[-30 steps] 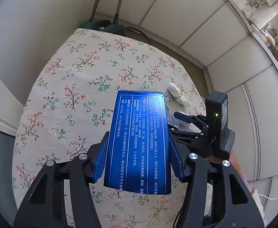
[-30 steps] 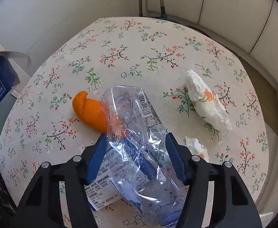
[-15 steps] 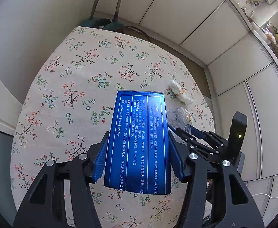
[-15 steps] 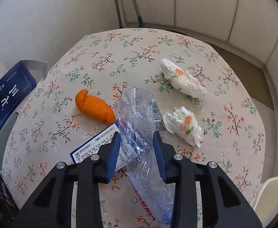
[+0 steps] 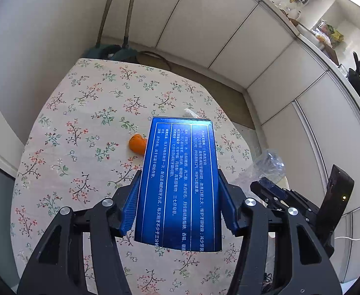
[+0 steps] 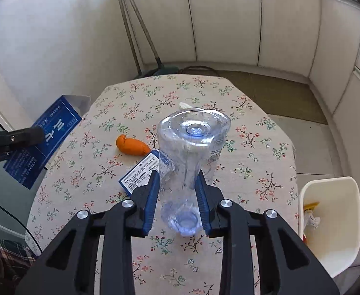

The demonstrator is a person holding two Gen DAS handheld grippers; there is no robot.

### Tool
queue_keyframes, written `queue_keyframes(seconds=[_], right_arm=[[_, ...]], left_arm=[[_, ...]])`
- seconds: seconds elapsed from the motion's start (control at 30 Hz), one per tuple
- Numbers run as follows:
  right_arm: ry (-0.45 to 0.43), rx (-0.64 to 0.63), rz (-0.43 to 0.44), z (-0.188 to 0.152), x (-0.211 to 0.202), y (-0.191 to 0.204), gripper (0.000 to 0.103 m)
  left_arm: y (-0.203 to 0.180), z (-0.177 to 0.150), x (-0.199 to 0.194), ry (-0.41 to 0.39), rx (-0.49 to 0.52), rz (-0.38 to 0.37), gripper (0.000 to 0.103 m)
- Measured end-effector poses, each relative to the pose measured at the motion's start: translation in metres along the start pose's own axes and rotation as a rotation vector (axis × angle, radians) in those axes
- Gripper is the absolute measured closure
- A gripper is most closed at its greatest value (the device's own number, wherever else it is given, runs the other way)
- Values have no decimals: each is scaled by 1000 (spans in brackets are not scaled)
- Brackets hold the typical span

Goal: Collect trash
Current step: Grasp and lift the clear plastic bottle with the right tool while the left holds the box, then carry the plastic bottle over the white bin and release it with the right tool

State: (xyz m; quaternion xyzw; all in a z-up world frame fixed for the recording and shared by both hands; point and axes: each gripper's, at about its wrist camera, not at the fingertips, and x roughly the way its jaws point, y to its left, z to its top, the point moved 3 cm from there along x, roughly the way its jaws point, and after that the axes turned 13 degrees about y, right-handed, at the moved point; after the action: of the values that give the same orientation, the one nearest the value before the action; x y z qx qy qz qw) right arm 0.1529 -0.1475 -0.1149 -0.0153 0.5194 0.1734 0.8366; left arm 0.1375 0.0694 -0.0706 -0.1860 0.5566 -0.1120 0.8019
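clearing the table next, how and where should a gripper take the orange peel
Grip the orange peel across its narrower width near the middle, coming from above. It lies flat and elongated on the floral tablecloth, its right end by the blue-edged label, so its long sides are probably easiest to pinch.

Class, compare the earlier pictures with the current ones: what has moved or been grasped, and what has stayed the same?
The right gripper, whose jaws have just been closing, squeezed the clear plastic bottle and lifted it off the floral tablecloth, uncovering a blue-edged label. Unchanged: the left gripper stays clamped on the blue box; the orange peel still lies on the cloth.
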Motion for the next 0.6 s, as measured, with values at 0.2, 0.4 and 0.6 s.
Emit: queue_keyframes(seconds=[0.2,0.4,0.6], right_arm=[[-80,44,-5,-18,-38,-8,73],[-159,87,-44,-30,-69,-24,73],[-222,182,-148,-38,-90,-66,73]], left_arm=[[-18,-6,-2,-17,30,-6,49],[-34,-6,-3,-32,52,-27,49],[-52,-6,3,-34,74,-36,49]])
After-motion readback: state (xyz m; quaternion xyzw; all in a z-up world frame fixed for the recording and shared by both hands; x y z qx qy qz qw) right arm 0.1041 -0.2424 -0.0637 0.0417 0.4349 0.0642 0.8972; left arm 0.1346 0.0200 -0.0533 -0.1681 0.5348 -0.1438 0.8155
